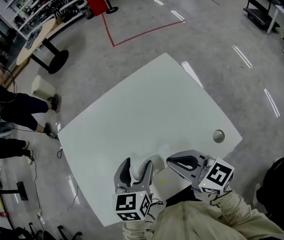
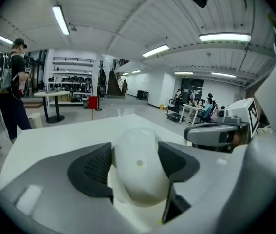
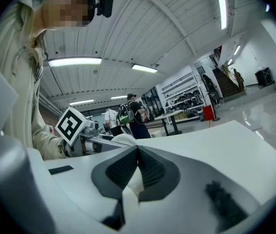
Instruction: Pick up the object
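**Smooth white rounded plastic object (image 2: pixel 138 172), clamped between the fingers of the left gripper (image 2: pixel 137 150).**
It is glossy and dome-shaped, and the face turned towards the left gripper view has one small round dimple. The object stands roughly upright between the two dark, textured pads (image 2: pixel 95 168) and touches both, one on each flank. Its rounded crown rises above the tops of the pads, and its lower end bulges back towards the root of the fingers. In the head view it is hard to pick out between the two fingers, white against white, and whether it is lifted cannot be told.
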